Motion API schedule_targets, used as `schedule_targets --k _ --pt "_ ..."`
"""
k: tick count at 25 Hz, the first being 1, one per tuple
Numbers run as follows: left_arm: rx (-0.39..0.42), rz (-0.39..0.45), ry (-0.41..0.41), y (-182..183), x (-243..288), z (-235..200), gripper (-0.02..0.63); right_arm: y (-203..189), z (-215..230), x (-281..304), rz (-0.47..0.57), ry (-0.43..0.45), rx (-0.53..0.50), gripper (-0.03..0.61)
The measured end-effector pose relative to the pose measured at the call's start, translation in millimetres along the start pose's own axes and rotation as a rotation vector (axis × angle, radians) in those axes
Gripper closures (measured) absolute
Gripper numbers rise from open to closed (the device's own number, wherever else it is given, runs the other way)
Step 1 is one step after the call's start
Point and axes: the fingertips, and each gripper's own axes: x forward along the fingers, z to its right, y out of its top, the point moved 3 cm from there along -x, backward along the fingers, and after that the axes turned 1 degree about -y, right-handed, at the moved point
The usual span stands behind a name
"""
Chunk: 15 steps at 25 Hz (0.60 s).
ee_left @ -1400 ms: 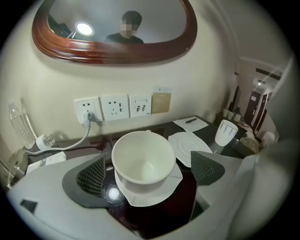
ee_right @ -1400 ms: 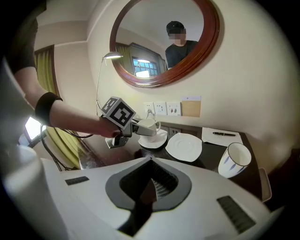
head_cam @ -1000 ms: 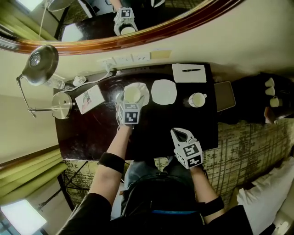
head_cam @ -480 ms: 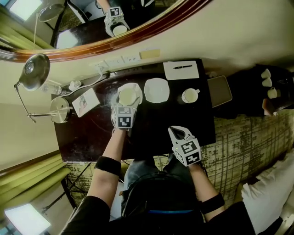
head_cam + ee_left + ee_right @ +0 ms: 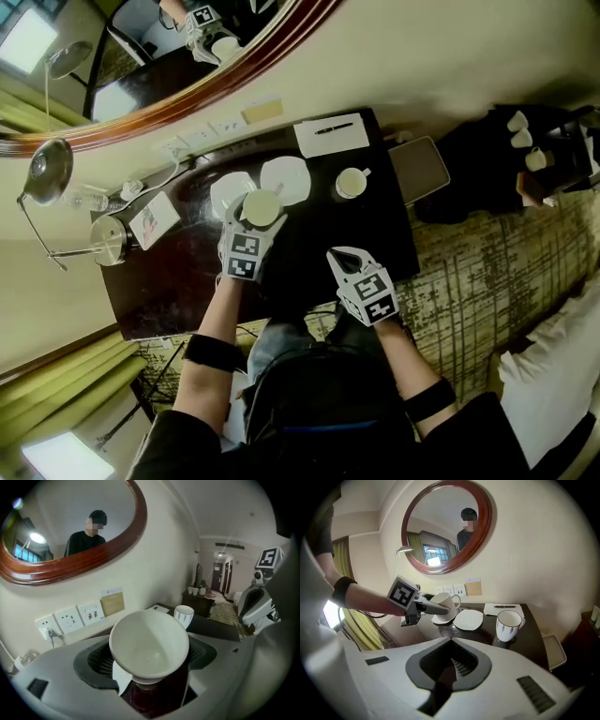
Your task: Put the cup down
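- Left gripper point(image 5: 255, 221): the jaws are set wide and clamped on the body of a white teacup point(image 5: 149, 644), with the pads pressed on opposite sides of its wall. The handle is left free (it is seen sticking out on the far side in the right gripper view).
- Teacup: it is carried clear of the dark table point(image 5: 169, 281), over the near saucer point(image 5: 439, 619), and appears slightly tilted. Nothing is seen inside it.
- Right gripper point(image 5: 345, 259): the jaws are closed together with nothing between them. It is held near the table's front edge, well apart from the teacup.
- Also noted: a second saucer point(image 5: 468, 619) lies just beside the first, and a blue-patterned cup point(image 5: 508, 624) stands further right. A notepad with pen point(image 5: 330, 134) lies by the wall.
- Handling (judged): the teacup is taken to be glazed porcelain, so light, rigid and slick. It is probably easily chipped at the rim and foot. The wall tapers toward the foot, so a poor seat is offered to the pads. A hold across the mid-body is judged best, squeezed evenly and not hard.
- Set-down (judged): the foot should be levelled over the saucer's well and lowered gently before the jaws are released.
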Motion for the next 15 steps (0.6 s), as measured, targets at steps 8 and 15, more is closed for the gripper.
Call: schedule_targets --k 8,15 --pt "0.105 -0.005 -0.170 35 23 103 0.196 -9 43 -34 0.021 -0.047 0.049 0.578" --pt "0.166 -0.029 -0.296 35 66 175 0.196 -29 92 -61 0.019 -0.104 0.102 0.578"
